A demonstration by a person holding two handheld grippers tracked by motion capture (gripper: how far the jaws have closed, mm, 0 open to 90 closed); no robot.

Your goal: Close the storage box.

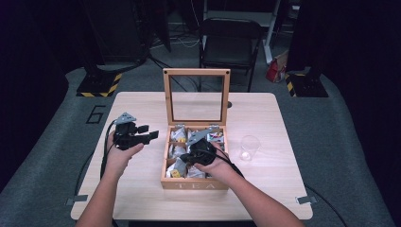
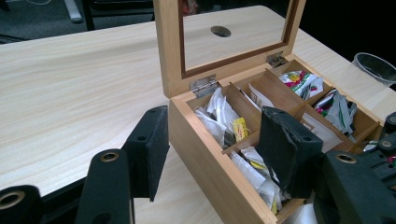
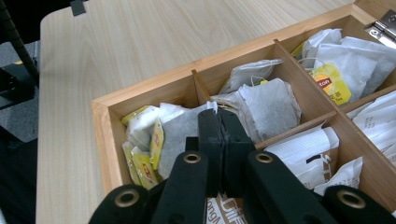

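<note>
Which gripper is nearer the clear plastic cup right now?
The right gripper. It is down in the tea box, just left of the cup. The left gripper hovers over the table beyond the box's far side from the cup.

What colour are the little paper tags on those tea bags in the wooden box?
Yellow with a red logo. The tag on a tea bag shows best in the right gripper view.

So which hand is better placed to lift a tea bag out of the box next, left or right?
Right. The right gripper is already down in the tea box, jaws shut on a tea bag in a front compartment. The left gripper hangs open beside the box, over bare table.
</note>
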